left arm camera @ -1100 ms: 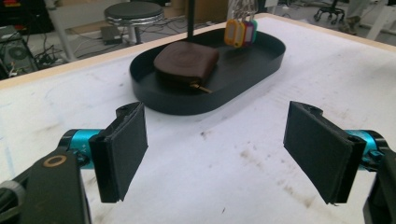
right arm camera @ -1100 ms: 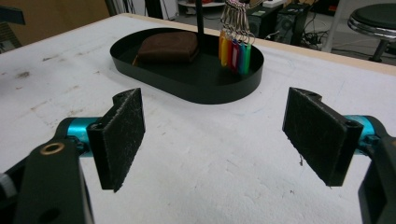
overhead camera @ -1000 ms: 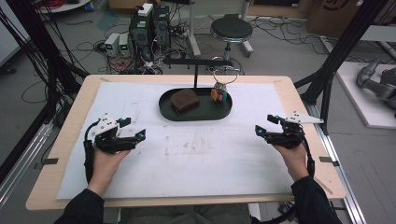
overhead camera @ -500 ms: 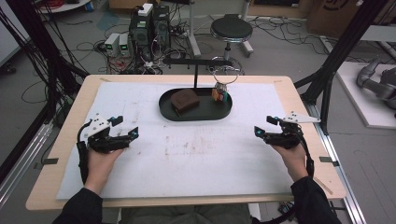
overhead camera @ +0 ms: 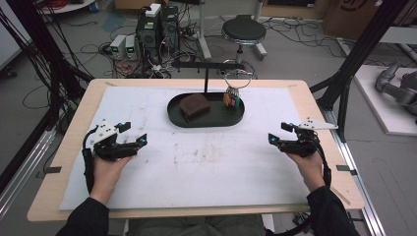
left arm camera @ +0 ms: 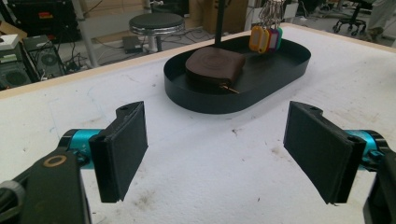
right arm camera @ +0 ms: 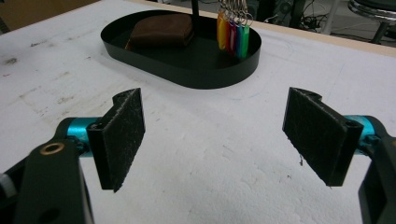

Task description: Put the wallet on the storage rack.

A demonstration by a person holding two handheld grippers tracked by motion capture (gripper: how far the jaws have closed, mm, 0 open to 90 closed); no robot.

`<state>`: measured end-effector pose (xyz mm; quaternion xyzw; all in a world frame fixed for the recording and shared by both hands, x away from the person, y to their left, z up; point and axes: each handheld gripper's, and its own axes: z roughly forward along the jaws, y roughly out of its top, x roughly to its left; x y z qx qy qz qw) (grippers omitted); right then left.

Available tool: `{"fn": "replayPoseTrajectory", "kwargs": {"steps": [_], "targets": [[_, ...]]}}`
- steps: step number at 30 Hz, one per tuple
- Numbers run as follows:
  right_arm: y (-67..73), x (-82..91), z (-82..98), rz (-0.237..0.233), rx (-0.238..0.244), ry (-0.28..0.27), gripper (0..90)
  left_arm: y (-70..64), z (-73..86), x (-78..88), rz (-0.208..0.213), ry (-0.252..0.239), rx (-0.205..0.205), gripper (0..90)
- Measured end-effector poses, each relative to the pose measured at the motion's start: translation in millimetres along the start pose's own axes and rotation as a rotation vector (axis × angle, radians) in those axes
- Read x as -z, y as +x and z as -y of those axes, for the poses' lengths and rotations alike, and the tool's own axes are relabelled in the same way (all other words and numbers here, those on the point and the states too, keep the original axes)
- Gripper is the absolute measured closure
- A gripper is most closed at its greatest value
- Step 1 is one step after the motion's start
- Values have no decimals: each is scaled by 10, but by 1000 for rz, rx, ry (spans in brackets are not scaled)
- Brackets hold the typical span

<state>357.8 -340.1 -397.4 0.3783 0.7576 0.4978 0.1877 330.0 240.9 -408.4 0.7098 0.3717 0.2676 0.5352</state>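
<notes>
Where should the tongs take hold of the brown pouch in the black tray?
Probably across the brown pouch at its raised sides, coming from above: it lies flat in the black tray, whose wall blocks a low approach. Both tongs are open.

A brown wallet (overhead camera: 195, 106) lies flat in the left half of a black oval tray (overhead camera: 206, 123). Coloured key tags (overhead camera: 232, 100) hang upright on a ring at the tray's right, near a black post.

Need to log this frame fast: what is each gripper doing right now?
Left gripper: open, holding nothing, over the white mat.
Right gripper: open, holding nothing, jaws spread wide.
</notes>
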Motion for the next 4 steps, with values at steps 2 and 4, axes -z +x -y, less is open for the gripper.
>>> {"fn": "replayPoseTrajectory", "kwargs": {"steps": [2,4], "targets": [[-9,0,1,-1,-3,-1,213,-1,1,-6,0,-2,2,216],[-14,-4,1,-1,-2,-2,213,-4,-1,-14,1,-1,-1,216]]}}
